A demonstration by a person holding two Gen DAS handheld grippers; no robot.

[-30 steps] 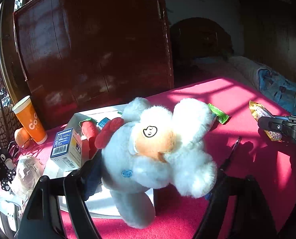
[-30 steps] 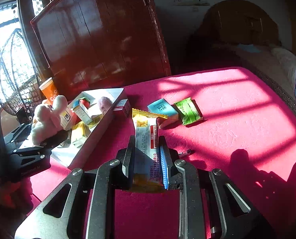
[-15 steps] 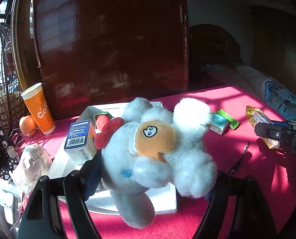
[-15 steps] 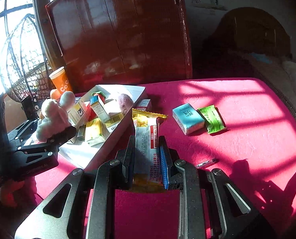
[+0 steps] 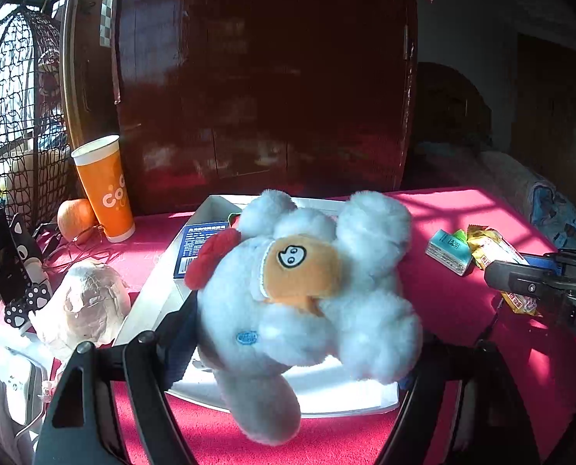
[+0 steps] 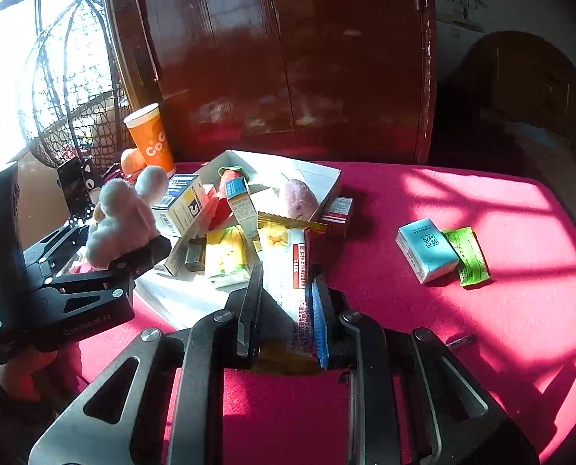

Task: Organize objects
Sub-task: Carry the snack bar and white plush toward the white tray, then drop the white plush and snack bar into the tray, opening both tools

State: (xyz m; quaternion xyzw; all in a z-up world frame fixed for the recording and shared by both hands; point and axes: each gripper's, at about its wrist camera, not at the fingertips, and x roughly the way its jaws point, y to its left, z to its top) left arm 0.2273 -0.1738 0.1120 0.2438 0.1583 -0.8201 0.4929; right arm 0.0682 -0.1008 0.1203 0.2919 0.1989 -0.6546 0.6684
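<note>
My left gripper [image 5: 299,352] is shut on a pale blue plush toy [image 5: 307,294] and holds it over the near end of the white tray [image 5: 152,294]; the toy also shows in the right wrist view [image 6: 121,217]. My right gripper [image 6: 288,290] is shut on a yellow and white snack packet [image 6: 288,255], just right of the tray's near edge [image 6: 164,294]. The tray holds several small boxes, a red toy and a pink plush ball [image 6: 299,197].
On the red cloth to the right lie a teal tissue pack [image 6: 423,250], a green sachet [image 6: 468,255] and a small red box [image 6: 336,209]. An orange paper cup [image 5: 104,190], an orange fruit [image 5: 75,213] and a crumpled bag [image 5: 82,306] stand left. A dark wooden cabinet [image 5: 264,77] rises behind.
Both grippers have swung left toward the tray with their loads still held. The plush toy is now over the tray's near end, and the snack packet is closer to the tray's edge.
</note>
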